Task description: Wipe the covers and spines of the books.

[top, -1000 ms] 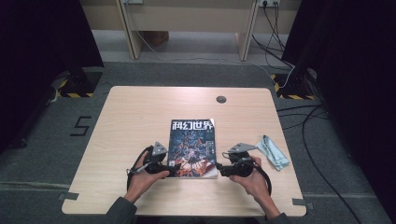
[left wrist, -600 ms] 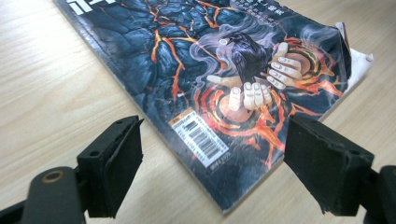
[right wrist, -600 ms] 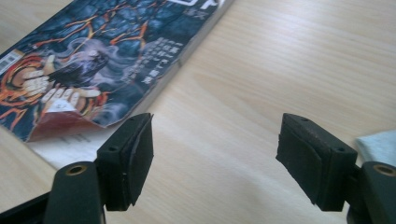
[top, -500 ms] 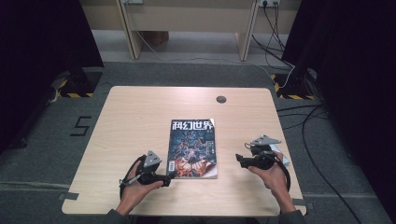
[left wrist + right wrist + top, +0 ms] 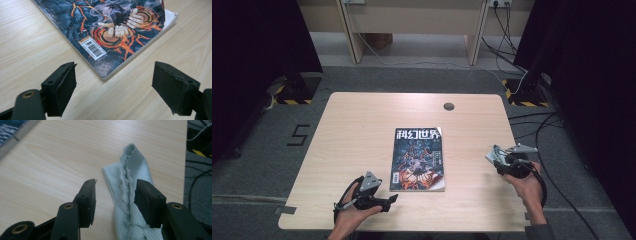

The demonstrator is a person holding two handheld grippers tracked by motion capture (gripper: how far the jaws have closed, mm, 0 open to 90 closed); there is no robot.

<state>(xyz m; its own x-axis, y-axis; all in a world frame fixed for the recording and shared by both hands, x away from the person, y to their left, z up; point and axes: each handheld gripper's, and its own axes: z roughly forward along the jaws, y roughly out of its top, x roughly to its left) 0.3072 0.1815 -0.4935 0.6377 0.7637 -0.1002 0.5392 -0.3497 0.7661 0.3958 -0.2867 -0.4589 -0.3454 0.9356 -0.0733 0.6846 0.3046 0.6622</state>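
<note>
A magazine [image 5: 418, 159] with a dark, fiery cover lies flat in the middle of the wooden table [image 5: 357, 130]. My left gripper [image 5: 391, 199] is open near the table's front edge, just below the magazine's near left corner. In the left gripper view that corner [image 5: 105, 72], with its barcode, lies ahead of my wide-set left gripper [image 5: 113, 72]. My right gripper [image 5: 495, 156] is by the table's right edge. Its jaws have just been closing around a pale blue-grey folded cloth [image 5: 130, 195]. The cloth lies between the pads of my right gripper [image 5: 116, 182], with table showing beside the left pad.
A round cable grommet [image 5: 448, 106] sits in the far part of the table. The right table edge [image 5: 186, 157] is close to the cloth, with cables [image 5: 552, 125] on the dark floor beyond. Desk legs [image 5: 352, 35] stand behind the table.
Both hands have left the magazine's near corners. My left gripper drew back toward the front edge. My right gripper swung right over the cloth.
</note>
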